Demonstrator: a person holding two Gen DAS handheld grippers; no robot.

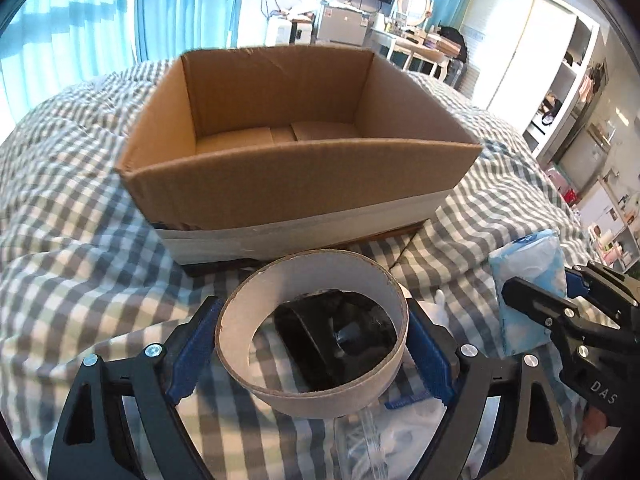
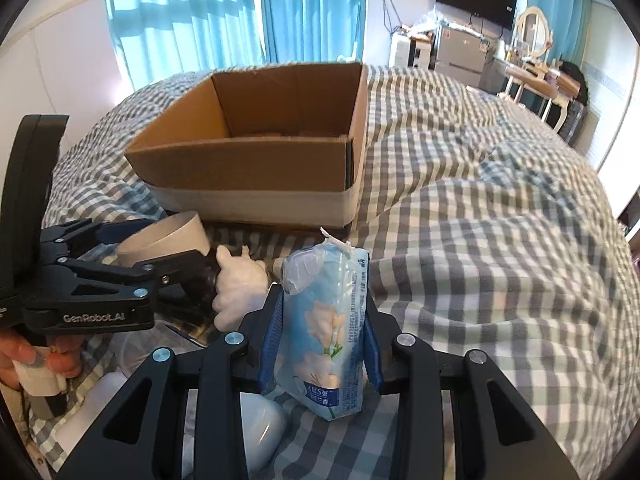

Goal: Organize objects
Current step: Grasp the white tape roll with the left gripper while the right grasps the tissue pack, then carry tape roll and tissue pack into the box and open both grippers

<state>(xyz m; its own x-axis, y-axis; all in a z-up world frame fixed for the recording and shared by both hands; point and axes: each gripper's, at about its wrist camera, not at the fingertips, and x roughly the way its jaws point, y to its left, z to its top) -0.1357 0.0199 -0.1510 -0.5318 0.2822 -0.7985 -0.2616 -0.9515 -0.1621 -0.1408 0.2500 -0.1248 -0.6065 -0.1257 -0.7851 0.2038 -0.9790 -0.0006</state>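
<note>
Gingham bedding, grey and white, covers the bed (image 2: 500, 200), and on it sits an open cardboard box (image 1: 288, 184) with a pale band of tape round its base. Just in front of the box, the left tongs (image 1: 312, 344) are clamped on a cardboard tape ring (image 1: 320, 280), blue pads pressing its outer wall from both sides, a black object showing through the hole. To their right, the right tongs (image 2: 322, 340) are closed tight on a blue tissue pack (image 2: 328, 320), held upright. A white figurine (image 2: 236, 284) lies between the two.
</note>
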